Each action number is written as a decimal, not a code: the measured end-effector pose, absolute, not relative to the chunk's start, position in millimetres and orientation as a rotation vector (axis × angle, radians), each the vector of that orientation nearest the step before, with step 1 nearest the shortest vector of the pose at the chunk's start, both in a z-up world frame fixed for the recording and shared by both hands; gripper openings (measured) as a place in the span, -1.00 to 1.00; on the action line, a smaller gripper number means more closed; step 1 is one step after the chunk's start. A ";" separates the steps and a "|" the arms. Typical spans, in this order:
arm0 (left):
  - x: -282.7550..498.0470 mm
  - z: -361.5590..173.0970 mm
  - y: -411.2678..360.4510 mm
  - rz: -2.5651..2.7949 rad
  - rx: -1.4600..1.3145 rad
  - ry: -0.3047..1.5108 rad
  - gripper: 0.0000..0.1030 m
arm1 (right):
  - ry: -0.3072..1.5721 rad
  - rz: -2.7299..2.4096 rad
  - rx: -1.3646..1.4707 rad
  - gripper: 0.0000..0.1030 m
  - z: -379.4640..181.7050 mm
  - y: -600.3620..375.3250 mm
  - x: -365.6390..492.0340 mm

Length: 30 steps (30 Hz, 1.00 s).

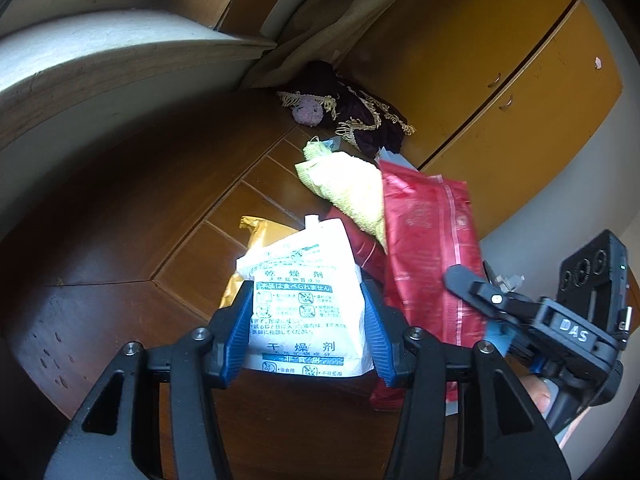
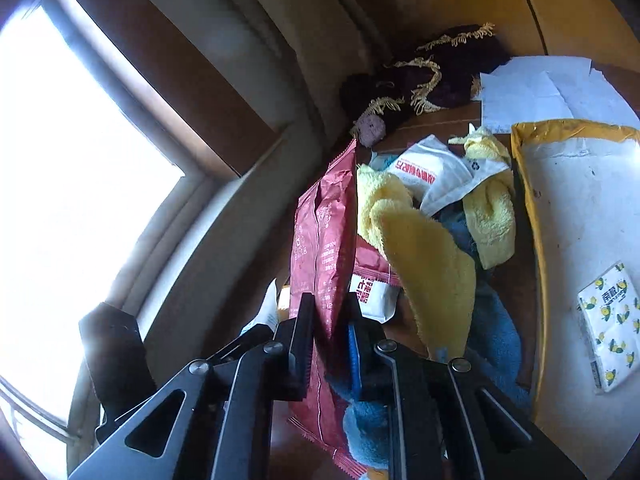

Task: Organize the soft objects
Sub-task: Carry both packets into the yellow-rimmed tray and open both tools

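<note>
My left gripper [image 1: 306,320] had its jaws clamped on a white desiccant packet [image 1: 308,300], held above the wooden counter [image 1: 120,220]. My right gripper [image 2: 330,344] pinched a red foil pouch [image 2: 324,248] edge-on. At two o'clock, yellow towels [image 2: 432,264] and a blue towel [image 2: 496,332] were heaped beside a yellow mailer [image 2: 568,216].

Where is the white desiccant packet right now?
Left wrist view, centre: the white desiccant packet is clamped in the left gripper, above the wooden floor, beside the red pouch.

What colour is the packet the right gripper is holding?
Red with pale print; the right gripper pinches the red packet, clearest in the right wrist view.
</note>
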State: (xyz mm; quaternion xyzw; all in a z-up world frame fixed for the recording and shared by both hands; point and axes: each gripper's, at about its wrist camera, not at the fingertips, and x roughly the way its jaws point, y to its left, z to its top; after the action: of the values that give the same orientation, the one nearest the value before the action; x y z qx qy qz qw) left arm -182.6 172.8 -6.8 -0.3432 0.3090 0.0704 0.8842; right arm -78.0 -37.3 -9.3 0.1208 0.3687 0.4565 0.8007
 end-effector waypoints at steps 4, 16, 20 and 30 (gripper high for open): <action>-179.3 8.9 156.7 0.132 -0.687 0.613 -0.03 | 0.737 1.040 0.377 -0.71 0.7 -71.8 -82.3; -115.4 72.4 79.6 -0.006 -0.567 0.603 -0.03 | 0.631 0.864 0.512 -0.71 18.9 -189.5 -32.4; -81.1 86.9 50.2 -0.046 -0.501 0.605 -0.03 | 0.626 0.773 0.489 -0.71 18.4 -214.0 -8.3; 28.9 57.0 -1.8 -0.093 -0.391 0.777 -0.03 | 0.826 0.599 0.416 -0.70 -28.5 -216.1 69.2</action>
State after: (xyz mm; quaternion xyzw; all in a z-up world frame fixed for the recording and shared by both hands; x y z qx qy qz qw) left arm 28.9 -1.8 57.0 -0.1896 0.3761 -0.0449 0.9059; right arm 69.2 -216.1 -28.5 0.1978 0.3924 0.2848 0.8520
